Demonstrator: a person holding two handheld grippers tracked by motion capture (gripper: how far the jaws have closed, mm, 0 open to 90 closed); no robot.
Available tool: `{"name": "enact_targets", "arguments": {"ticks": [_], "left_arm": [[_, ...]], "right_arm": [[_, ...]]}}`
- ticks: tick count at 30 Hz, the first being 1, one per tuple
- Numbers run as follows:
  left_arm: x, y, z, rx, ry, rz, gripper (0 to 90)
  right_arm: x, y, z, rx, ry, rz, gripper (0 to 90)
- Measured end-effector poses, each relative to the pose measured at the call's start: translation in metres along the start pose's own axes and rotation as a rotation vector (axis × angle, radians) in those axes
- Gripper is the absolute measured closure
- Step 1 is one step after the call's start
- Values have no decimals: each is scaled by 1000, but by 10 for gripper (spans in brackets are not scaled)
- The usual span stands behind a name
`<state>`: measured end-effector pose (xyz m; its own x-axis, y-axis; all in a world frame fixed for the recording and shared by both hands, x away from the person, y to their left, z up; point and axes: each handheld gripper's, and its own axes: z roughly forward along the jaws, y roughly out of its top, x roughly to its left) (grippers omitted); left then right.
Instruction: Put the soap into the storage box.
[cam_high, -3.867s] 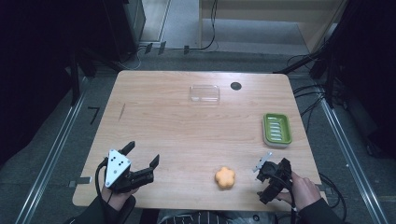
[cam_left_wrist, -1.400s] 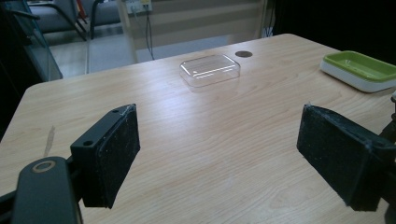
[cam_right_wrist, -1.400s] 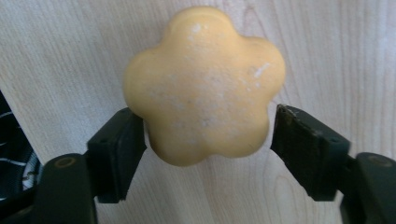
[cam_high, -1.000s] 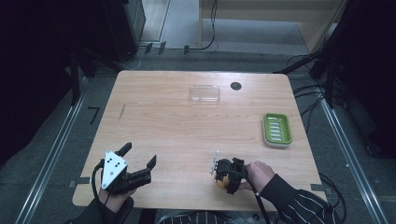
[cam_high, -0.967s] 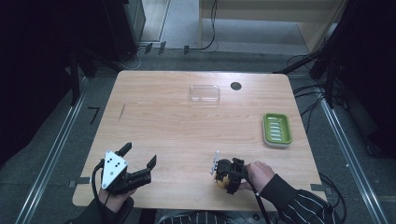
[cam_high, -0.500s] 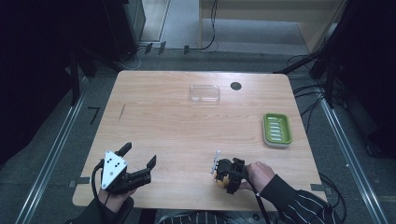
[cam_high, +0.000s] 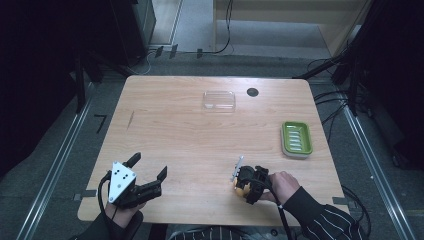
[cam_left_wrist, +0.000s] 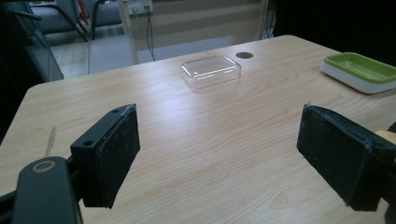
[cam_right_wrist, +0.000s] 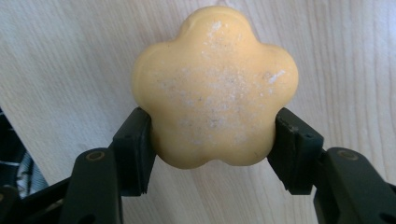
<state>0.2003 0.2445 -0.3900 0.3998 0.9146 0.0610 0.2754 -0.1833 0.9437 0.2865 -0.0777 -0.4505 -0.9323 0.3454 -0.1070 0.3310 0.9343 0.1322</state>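
A yellow flower-shaped soap (cam_right_wrist: 215, 88) lies on the wooden table (cam_high: 190, 130) near its front edge, right of centre. My right gripper (cam_high: 248, 184) points down over it, and both pads press against the soap's sides, so it is shut on the soap (cam_high: 241, 187). At the front left corner my left gripper (cam_high: 149, 174) is held just above the table with its jaws wide apart and nothing between them. In the left gripper view its pads (cam_left_wrist: 112, 151) frame bare wood.
A clear plastic lid or dish (cam_high: 219, 100) lies at the back centre beside a dark round hole (cam_high: 252, 92). A green soap dish on a white base (cam_high: 296, 139) sits at the right side. Cables run on the floor behind the table.
The right gripper moved left from the front right corner to the soap and shut on it. Over the last second nothing has visibly moved. The left gripper stays put.
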Motion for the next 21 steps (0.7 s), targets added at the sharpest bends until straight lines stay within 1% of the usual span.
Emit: {"name": "enact_targets", "arguments": {"ticks": [1,2,3,4,5,6,7,9,10,15,21], "left_arm": [[0,0,0,0,-1,0,137],[0,0,0,0,0,0,137],[0,0,0,-1,1,-1,137],[0,0,0,0,1,-1,137],[0,0,0,0,1,-1,137],[0,0,0,0,1,-1,137],[0,0,0,0,1,-1,137],[0,0,0,-1,2,-2,137],[0,0,0,-1,2,-2,137],[0,0,0,-1,2,-2,137],[0,0,0,-1,1,-1,137]], "right_arm": [[-2,-3,0,-6,0,19,400],[-2,-3,0,-6,0,19,400],[-4,-6,-1,-9,-3,38,400],[-4,-6,-1,-9,-3,38,400],[-7,-10,0,-4,-7,61,400],[-7,-10,0,-4,-7,61,400],[-8,-12,0,-4,-12,71,400],[-11,-17,0,-1,-16,106,400],[-12,-18,-1,8,-17,115,400],[-17,-25,-2,4,-32,153,400],[-22,-31,-3,7,-44,179,400]]}}
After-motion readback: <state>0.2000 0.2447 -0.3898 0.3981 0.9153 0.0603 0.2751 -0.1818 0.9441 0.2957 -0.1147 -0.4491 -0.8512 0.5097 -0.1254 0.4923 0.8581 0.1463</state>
